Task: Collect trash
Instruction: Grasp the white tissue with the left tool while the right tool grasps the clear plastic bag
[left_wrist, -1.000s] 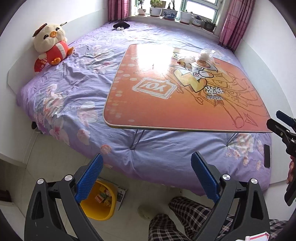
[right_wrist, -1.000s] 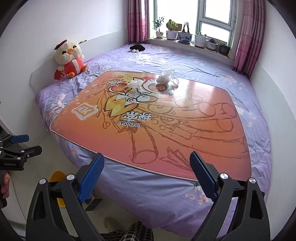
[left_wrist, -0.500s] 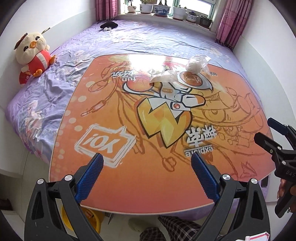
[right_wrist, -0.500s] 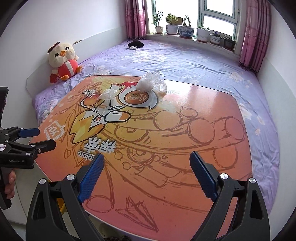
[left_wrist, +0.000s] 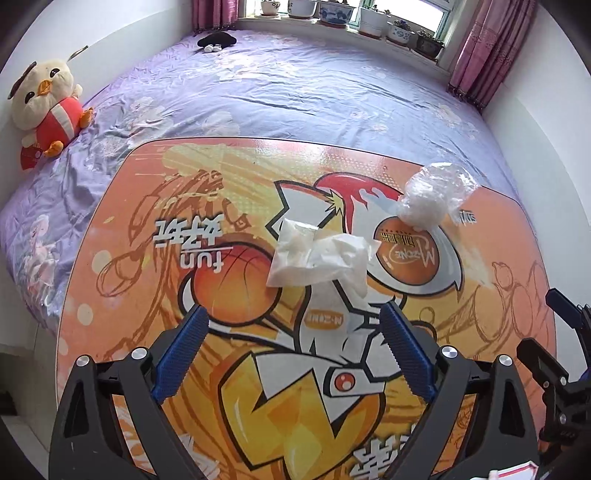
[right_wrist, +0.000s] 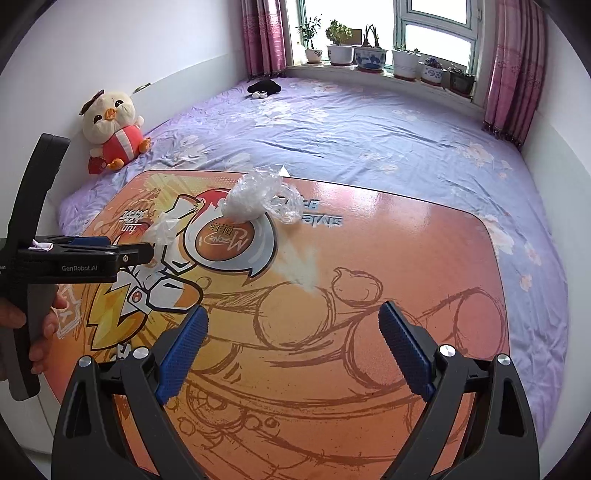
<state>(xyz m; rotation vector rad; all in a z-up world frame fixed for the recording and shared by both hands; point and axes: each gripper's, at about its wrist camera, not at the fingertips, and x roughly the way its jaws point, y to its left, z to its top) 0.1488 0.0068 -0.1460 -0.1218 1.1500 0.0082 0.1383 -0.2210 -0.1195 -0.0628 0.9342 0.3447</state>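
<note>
Table (left_wrist: 122, 258): orange top, printed cartoon in yellow, white, red and grey, brown line sketches, white lettering. Bedsheet (left_wrist: 295, 92): lilac with pale pink-and-white flowers. Plush (left_wrist: 46, 110): cream chick, orange beak and feet, red and white body. Tissue (left_wrist: 317, 254): white. Bag (left_wrist: 436, 195): clear, whitish. Curtains (right_wrist: 513, 70): pink, patterned. Pots (right_wrist: 369, 59): white, some blue-and-white. Left gripper (left_wrist: 293, 350) and right gripper (right_wrist: 291, 350): black, with blue ribbed pads (left_wrist: 181, 354). Walls (right_wrist: 129, 44): white.

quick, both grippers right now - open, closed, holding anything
Left gripper: open, empty, just short of the flat plastic wrapper.
Right gripper: open, empty, above the orange table.
</note>
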